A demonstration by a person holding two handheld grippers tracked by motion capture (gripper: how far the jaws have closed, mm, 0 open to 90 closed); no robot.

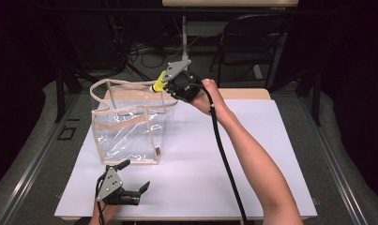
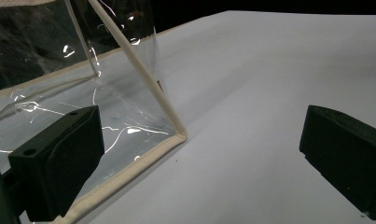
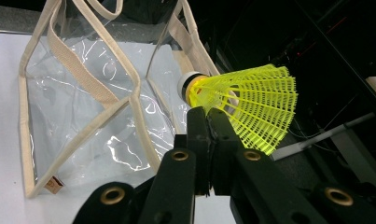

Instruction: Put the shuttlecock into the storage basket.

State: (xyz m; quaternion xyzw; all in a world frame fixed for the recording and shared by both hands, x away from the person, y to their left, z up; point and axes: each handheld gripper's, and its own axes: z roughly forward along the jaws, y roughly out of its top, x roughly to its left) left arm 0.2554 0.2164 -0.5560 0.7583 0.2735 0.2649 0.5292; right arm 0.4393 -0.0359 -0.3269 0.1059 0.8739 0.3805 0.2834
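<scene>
High view looks down on the counter; both gripper views look closely at the clear bag, shared by all.

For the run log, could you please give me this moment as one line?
right gripper: shut on yellow shuttlecock, above clear bag rim | left gripper: open, low beside bag's near corner | bag: upright on table

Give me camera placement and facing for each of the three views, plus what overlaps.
High view: above the person's side, looking forward and down at the table; both forearms, left gripper, right gripper.
Left gripper view: along its open jaws, low, at the clear bag's bottom corner.
Right gripper view: along its shut jaws pinching the yellow shuttlecock, bag beyond.
Shared: all show the bag.
</scene>
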